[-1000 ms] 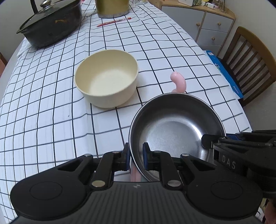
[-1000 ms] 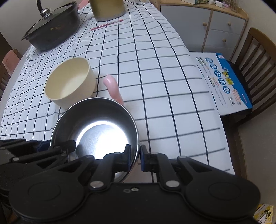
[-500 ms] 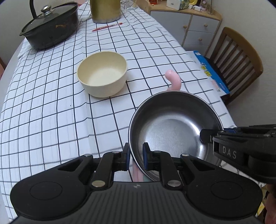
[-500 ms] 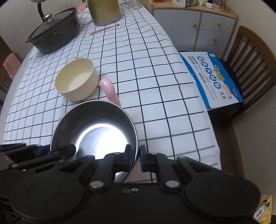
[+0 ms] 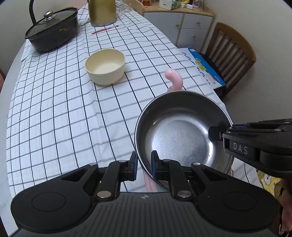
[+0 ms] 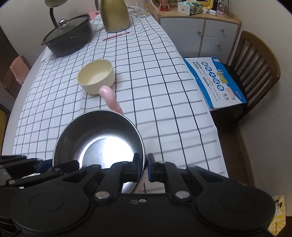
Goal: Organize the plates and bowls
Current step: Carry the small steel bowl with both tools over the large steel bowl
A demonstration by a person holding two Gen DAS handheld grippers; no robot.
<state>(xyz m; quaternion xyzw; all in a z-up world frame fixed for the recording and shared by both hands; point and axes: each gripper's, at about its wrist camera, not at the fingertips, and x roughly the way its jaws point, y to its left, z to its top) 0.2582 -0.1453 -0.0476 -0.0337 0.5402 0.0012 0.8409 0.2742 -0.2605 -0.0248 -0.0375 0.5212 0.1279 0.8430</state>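
A: Where was the steel bowl point(image 5: 182, 134) at that point?

B: Off the desk point(image 5: 54, 109), held in the air above the near edge of the checked tablecloth point(image 6: 164, 91). Both claws had it by the rim, on opposite sides.

A: How were the claws set?

B: The left claw point(image 5: 143, 166) was pinching the rim on the bowl's near-left side, one pad inside the wall and one outside. The right claw point(image 6: 141, 167) was doing the same on the bowl's right side, nearly pressed together with only the thin steel wall between its pads. In the left wrist view, the right claw came in from the right edge of the frame and gripped the rim there.

A: Anything else with the bowl?

B: A pink curved piece point(image 5: 174, 80) stuck out from behind the bowl's far rim. I could not tell what it was or whether it was attached to the bowl.

A: And the other dish?

B: A cream bowl point(image 5: 105, 66) sat upright and empty on the cloth, farther up the desk and well apart from the steel one. Beyond it stood a black lidded pot point(image 5: 53, 31), a gold kettle point(image 6: 115, 14) and a red pen point(image 5: 105, 29). A wooden chair point(image 6: 255, 73) beside the desk carried a blue and white box point(image 6: 215, 82).
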